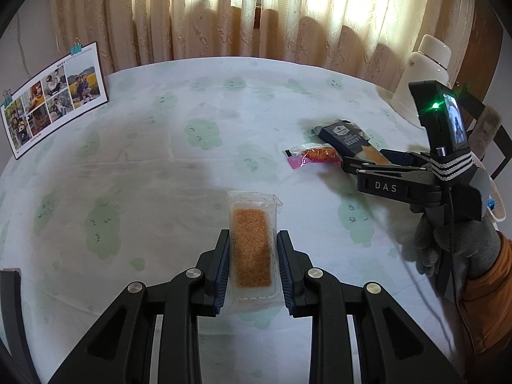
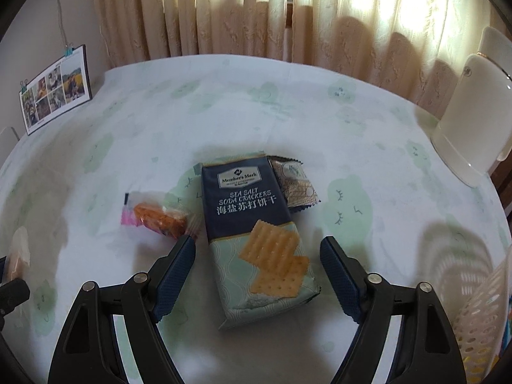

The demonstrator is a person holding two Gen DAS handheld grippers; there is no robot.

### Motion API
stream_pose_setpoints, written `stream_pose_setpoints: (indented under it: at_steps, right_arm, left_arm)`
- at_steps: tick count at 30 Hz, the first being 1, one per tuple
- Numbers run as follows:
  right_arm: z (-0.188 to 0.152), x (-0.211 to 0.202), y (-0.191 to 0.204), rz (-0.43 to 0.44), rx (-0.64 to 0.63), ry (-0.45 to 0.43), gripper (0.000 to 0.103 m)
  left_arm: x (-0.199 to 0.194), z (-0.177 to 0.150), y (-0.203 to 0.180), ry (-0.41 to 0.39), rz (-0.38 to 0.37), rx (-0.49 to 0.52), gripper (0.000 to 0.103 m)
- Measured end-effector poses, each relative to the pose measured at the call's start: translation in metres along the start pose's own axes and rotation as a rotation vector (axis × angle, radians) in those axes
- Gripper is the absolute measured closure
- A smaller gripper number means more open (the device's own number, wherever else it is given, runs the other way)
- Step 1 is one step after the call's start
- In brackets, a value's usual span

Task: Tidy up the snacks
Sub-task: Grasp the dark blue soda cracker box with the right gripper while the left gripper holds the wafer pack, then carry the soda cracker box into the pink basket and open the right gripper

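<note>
Cream curtains (image 1: 256, 16) lit from behind hang past the far edge of a tabletop (image 1: 160, 160) covered in a pale cloth printed with green cloud shapes. A photo collage card (image 1: 54, 99) held by blue clips stands at the far left edge, and a white chair back (image 2: 473, 112) rises beyond the right edge.

The left tongs (image 1: 252, 236) are closed narrowly on a clear-wrapped snack bar (image 1: 251, 246) with a golden crumb coating, one blue pad pressed against each long side; the bar points away from the camera above the near middle of the tabletop.

Toward the right side of the tabletop lies the dark blue sea salt soda cracker pack (image 2: 252, 230), flat and lengthwise. A small pink-ended packet with an orange snack (image 2: 156, 217) lies just beside its left edge, and a brown patterned sachet (image 2: 294, 185) is tucked partly under its far right corner.

The right tongs (image 2: 257, 249) stand wide apart, one finger on each side of the cracker pack's near half, neither pad touching it. In the left wrist view a grey-gloved hand (image 1: 457, 246) grips this tool's handle. A white perforated basket (image 2: 486, 320) shows at the near right edge.
</note>
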State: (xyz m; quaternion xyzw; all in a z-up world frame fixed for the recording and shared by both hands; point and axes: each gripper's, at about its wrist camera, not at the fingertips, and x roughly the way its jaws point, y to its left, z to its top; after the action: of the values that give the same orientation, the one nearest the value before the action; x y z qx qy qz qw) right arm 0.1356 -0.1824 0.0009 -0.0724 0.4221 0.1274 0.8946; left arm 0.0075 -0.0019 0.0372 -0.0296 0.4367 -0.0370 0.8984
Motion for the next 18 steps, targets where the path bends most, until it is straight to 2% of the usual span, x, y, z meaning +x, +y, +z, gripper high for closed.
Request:
stream_pose_setpoints:
  at_steps: [2,4,7,18]
  right_arm:
    - [-0.002,-0.001,0.001,0.008,-0.001,-0.003,0.035]
    - [-0.004,-0.003,0.003,0.008,-0.006,-0.009,0.046]
    - [-0.009,-0.009,0.010,0.004,-0.018,-0.017,0.052]
    - [-0.029,-0.045,0.019,0.055,0.027,-0.082,0.052]
  left_arm:
    - [0.000,0.000,-0.001,-0.006,0.019,0.006,0.078]
    - [0.000,0.000,-0.001,-0.006,0.025,0.008,0.078]
    - [0.001,0.000,0.000,-0.004,0.031,0.005,0.078]
    - [0.000,0.000,-0.003,-0.019,0.072,0.024,0.078]
